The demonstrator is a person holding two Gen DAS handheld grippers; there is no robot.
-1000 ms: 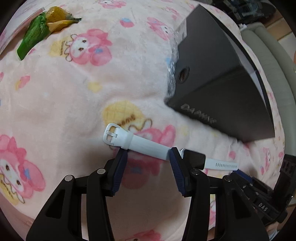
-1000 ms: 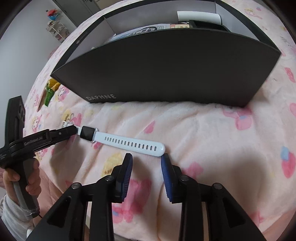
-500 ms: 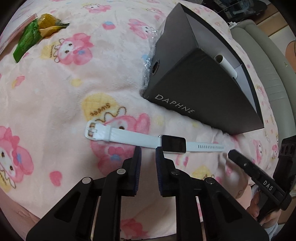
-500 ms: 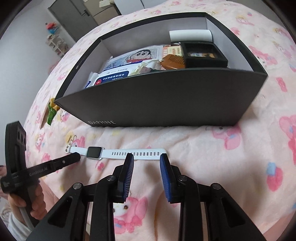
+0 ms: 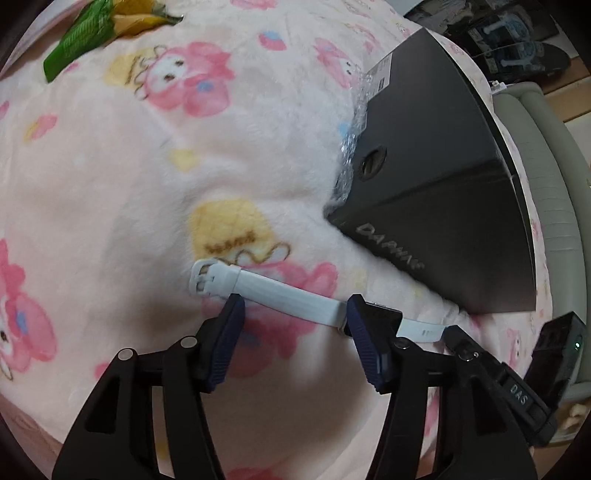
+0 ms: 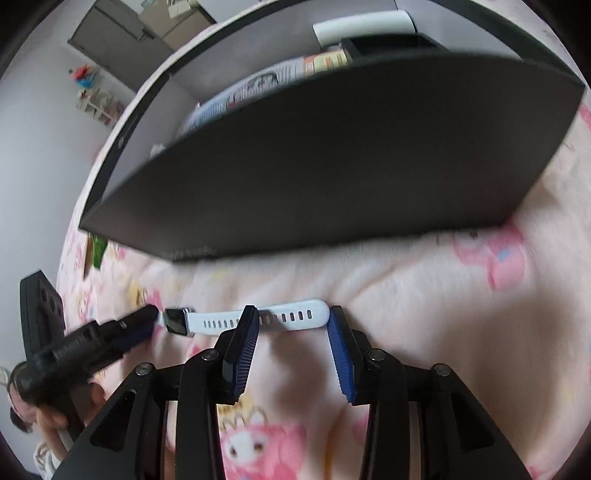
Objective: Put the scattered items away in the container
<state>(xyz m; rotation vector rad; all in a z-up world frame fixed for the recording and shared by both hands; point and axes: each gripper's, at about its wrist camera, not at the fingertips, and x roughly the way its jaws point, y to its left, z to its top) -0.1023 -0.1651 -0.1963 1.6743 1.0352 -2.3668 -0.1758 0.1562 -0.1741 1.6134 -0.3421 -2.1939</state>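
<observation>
Item: white smartwatch (image 5: 288,295), strap laid out flat on the pink cartoon-print blanket (image 5: 129,184), just in front of the black DAPHNE box (image 5: 443,206). Not in the container.

Container: black box (image 6: 332,177), open top; printed packets (image 6: 258,81) and a white roll (image 6: 362,24) show over its rim.

Left claw (image 5: 295,328): spread wide, straddling the buckle-side strap, one pad near the buckle, the other against the watch face. Holds nothing. Half a second ago its pads were nearly together and stood back from the watch; it has since opened and dropped onto the strap.

Right claw (image 6: 291,332): also spread wide, bracketing the perforated strap end, empty. It too was narrower and higher a moment earlier, with more of the box interior in sight.

Also outstanding: green-and-yellow wrapper (image 5: 99,29), lying on the blanket well apart from the box.

Reading: both claws have come down on one watch; closure on the strap appears imminent, then a lift over the box wall. The thin, flat strap on soft plush may slip from the pads.
</observation>
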